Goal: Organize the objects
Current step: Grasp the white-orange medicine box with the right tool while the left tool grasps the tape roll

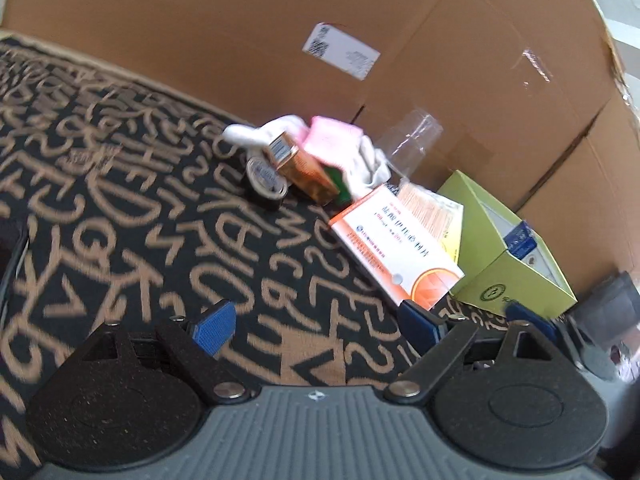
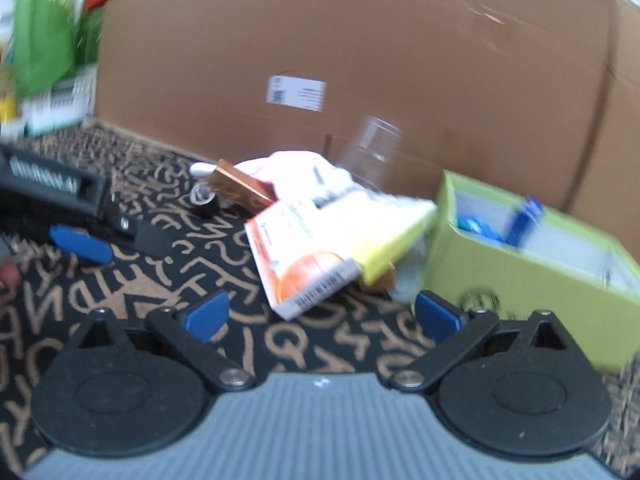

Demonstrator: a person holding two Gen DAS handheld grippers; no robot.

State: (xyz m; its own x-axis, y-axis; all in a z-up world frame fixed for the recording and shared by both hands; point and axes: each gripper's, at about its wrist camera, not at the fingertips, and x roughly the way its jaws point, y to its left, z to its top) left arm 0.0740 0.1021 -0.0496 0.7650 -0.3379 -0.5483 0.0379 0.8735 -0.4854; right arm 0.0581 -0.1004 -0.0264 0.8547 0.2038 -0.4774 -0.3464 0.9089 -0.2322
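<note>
Both hand-held grippers, left (image 1: pixel 316 322) and right (image 2: pixel 322 316), gape wide, empty, over lettered tabletop (image 1: pixel 120 184). Orange box (image 1: pixel 394 248) leans just beside green box (image 1: pixel 516 264); socks (image 1: pixel 352 148), tape roll (image 1: pixel 266 178) beyond orange box.

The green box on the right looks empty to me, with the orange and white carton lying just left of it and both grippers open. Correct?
Not quite. The green box is not empty: the right wrist view shows blue items inside it. The rest holds: the orange and white carton lies just left of it, and the left gripper and right gripper are both open.
</note>
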